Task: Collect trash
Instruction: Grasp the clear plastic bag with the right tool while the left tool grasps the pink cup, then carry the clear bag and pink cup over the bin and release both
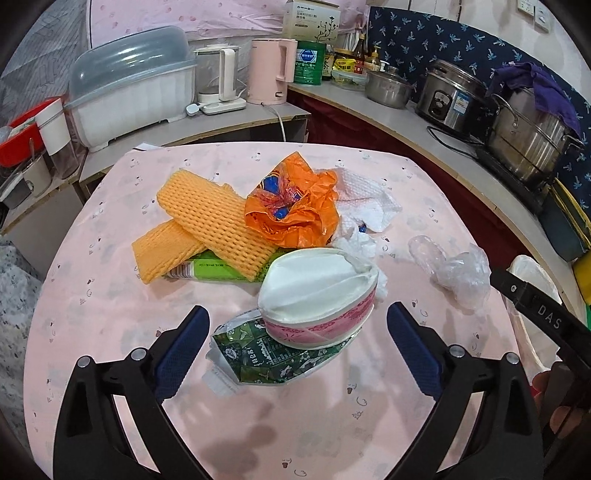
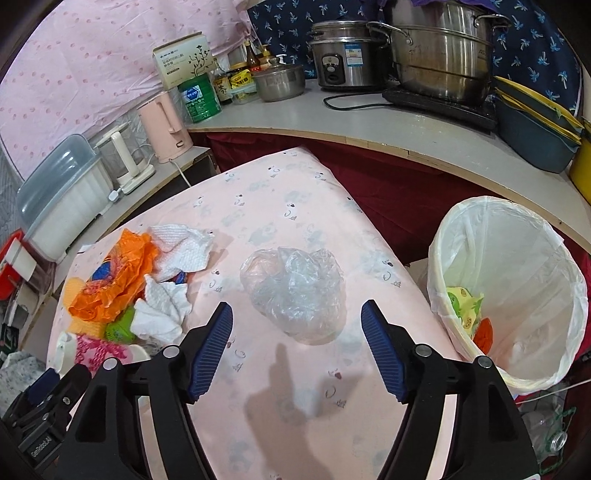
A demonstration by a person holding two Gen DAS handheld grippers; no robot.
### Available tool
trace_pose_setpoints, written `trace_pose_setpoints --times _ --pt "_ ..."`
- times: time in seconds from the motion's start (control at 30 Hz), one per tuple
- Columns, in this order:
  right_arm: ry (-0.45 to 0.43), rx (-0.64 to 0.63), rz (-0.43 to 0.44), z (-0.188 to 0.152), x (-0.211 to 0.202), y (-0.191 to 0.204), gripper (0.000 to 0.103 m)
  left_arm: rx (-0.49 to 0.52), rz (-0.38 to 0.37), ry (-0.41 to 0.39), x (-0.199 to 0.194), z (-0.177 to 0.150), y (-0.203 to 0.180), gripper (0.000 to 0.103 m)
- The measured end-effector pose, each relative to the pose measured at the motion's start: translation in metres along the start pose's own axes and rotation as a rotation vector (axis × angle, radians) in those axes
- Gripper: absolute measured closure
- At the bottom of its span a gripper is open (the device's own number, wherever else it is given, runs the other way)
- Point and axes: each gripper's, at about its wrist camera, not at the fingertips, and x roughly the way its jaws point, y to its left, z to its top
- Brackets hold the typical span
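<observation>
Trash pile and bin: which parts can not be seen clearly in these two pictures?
- Green carton, left wrist view: mostly hidden under the orange foam nets.
- Green foil pouch, left wrist view: its far end lies under the paper bowl.
- Trash bin, right wrist view: its bottom is hidden by its near wall; the right gripper's fingers cover the lower rim.
- Box label: too small to read.

tablecloth (image 2: 295, 206): matt pink cloth | bag (image 2: 295, 291): clear crinkled plastic | steamer pot (image 2: 439, 59): shiny metal

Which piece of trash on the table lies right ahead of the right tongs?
The crumpled clear plastic bag, lying alone on the pink tablecloth; the rest is piled farther left.
</observation>
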Motion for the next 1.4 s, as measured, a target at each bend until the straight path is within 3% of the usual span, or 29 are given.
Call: trace_pose_setpoints --times 0.33,0.5,0.57,0.63,0.73,0.93,1.4 --pt "0.042 0.005 -0.036 0.010 0.041 -0.007 0.030 -0.047 0.007 0.035 0.022 0.009 -0.003 0.011" --pt "0.064 0.016 -0.026 0.008 0.056 -0.007 0.030 -0.032 -0.022 0.047 0.026 0.011 -0.003 0.031" --pt "0.068 0.007 -0.020 0.007 0.058 -0.006 0.040 -0.031 -0.025 0.050 0.026 0.012 -0.003 0.033" --pt "0.079 -0.006 -0.010 0.007 0.060 -0.003 0.061 -0.030 -0.019 0.043 0.024 0.012 -0.002 0.034" --pt "0.091 -0.007 0.007 0.006 0.062 -0.002 0.075 -0.021 -0.015 0.035 0.021 0.011 -0.002 0.035" --pt "0.067 -0.005 0.030 0.005 0.049 0.000 0.081 -0.015 -0.011 0.004 0.006 0.011 -0.002 0.035" --pt "-0.061 0.022 0.065 0.018 -0.024 -0.013 0.082 0.022 -0.051 -0.072 -0.041 0.012 -0.026 0.035"
